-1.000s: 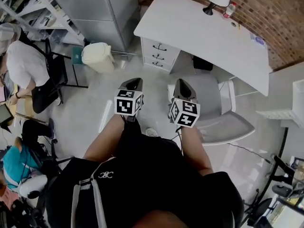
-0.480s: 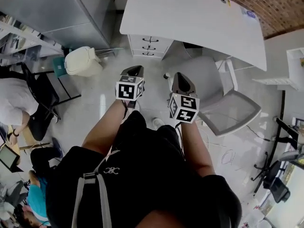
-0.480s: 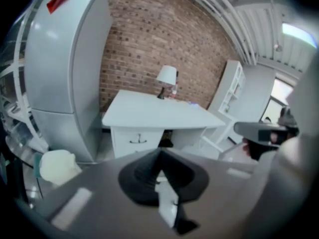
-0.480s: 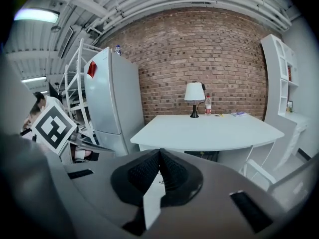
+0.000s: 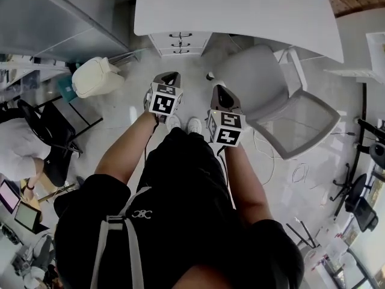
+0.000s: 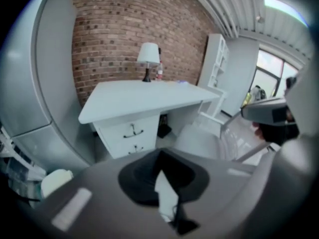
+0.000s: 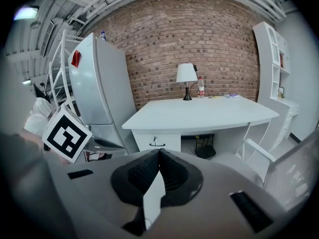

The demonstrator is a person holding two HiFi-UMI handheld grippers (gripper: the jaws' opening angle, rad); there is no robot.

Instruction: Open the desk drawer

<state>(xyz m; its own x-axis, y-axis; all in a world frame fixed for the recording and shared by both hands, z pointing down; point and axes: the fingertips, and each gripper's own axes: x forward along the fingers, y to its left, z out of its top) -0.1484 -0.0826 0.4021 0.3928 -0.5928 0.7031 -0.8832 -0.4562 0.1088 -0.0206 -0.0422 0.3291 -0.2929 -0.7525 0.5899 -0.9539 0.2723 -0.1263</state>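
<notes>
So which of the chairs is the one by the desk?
The grey chair with the mesh back, beside the drawers of the white desk. The black chair past the cream bin stands well away from it.

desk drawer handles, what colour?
Black handles on white drawer fronts; they show best in the left gripper view.

Bright, even indoor light; the white counter [image 5: 240,8] nearly washes out. A window [image 6: 271,66] glares in the soft, smeared left gripper view. Both gripper views bulge like a fisheye, with black corners.
</notes>
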